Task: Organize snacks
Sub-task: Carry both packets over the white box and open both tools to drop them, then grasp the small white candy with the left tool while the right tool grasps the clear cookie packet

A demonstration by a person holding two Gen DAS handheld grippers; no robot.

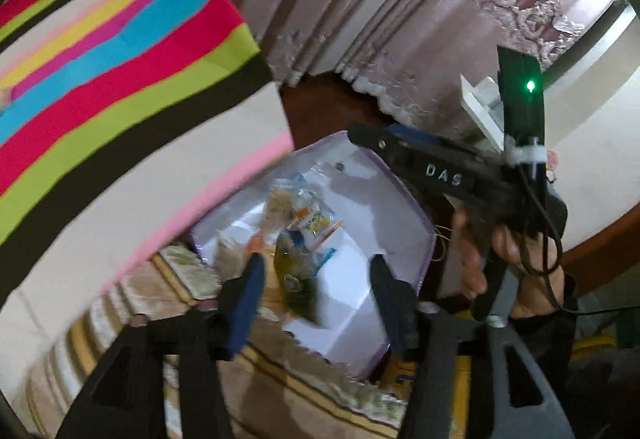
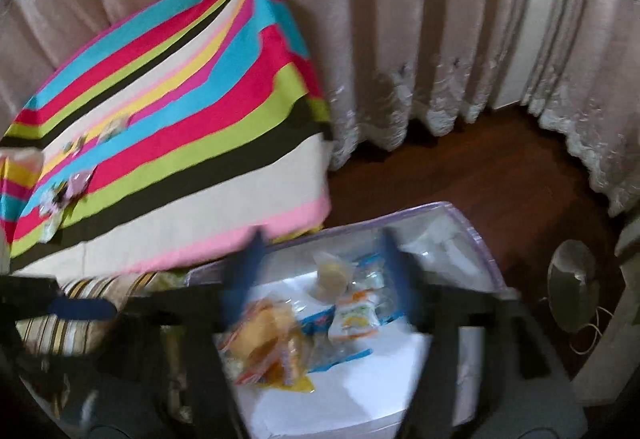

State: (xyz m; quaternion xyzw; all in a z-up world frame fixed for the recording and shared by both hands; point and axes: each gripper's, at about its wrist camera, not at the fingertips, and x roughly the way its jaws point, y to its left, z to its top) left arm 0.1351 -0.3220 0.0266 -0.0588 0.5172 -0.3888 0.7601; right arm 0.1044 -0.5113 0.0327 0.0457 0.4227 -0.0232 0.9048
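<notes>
Both the left gripper [image 1: 316, 279] and right gripper [image 2: 324, 263] hang open and empty above the clear bin [image 2: 472, 227]. Snack packets [image 2: 280, 343] lie inside it.

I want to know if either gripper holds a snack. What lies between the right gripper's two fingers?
Nothing is gripped. In the right wrist view the right gripper stands open over the white bin, with loose snack packets showing below the gap.

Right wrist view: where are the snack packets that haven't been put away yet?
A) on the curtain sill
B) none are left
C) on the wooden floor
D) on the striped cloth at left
D: a few small packets lie on the striped cloth, apart from the bin holding the other snacks.
</notes>
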